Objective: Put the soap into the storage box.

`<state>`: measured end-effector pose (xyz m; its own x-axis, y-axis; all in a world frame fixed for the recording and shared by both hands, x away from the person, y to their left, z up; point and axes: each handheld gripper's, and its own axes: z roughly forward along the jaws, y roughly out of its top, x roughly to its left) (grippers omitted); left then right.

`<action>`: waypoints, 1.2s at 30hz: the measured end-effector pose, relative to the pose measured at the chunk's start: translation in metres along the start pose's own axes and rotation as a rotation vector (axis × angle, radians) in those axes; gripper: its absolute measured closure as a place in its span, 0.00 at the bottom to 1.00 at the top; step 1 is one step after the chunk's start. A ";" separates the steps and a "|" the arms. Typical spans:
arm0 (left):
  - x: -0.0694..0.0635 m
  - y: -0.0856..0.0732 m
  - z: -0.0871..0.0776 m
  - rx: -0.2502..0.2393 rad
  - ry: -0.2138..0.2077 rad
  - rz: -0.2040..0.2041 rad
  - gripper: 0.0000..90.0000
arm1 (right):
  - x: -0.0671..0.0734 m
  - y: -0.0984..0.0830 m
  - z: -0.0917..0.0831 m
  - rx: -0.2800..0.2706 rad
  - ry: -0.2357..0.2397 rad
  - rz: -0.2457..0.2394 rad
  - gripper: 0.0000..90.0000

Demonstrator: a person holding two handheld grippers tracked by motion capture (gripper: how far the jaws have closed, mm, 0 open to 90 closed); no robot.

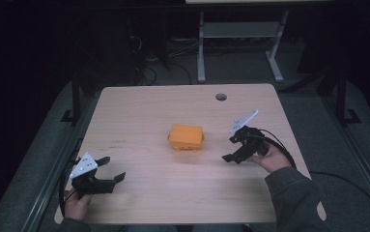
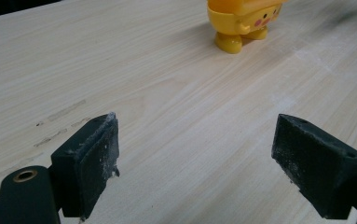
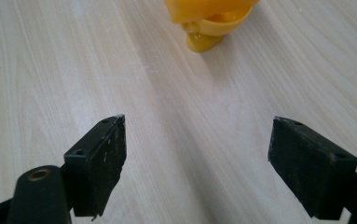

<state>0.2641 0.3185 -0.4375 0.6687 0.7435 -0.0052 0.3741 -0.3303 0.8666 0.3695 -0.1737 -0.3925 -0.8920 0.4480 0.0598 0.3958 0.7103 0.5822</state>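
Toy (image 1: 186,137), orange-yellow, small feet and a blushing face, stands upright near the counter (image 1: 149,193) centre, untouched. Right gripper (image 1: 233,148) sits at its 4 o'clock, near but apart, jaws spread wide and holding nothing, aimed at the toy. Left gripper (image 1: 114,168) at the toy's 8 o'clock, well apart near the front-left edge, jaws likewise wide open and empty. Cable hole (image 1: 220,96) at the toy's 1 o'clock, near the far edge.

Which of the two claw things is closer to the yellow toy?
The right gripper, on the right side of the table. It sits close beside the yellow toy, while the left gripper waits farther off near the front edge.
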 end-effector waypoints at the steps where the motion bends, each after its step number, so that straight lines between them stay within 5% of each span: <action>1: 0.000 0.000 0.000 0.000 0.000 0.001 0.16 | 0.000 -0.003 0.000 -0.001 -0.003 0.007 0.21; 36: -0.001 -0.002 0.003 0.019 0.005 0.005 0.16 | 0.041 -0.093 -0.015 -0.027 -0.044 0.112 0.21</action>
<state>0.2647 0.3164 -0.4406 0.6673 0.7448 0.0012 0.3833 -0.3448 0.8569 0.2929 -0.2298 -0.4322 -0.8318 0.5477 0.0899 0.4856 0.6398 0.5957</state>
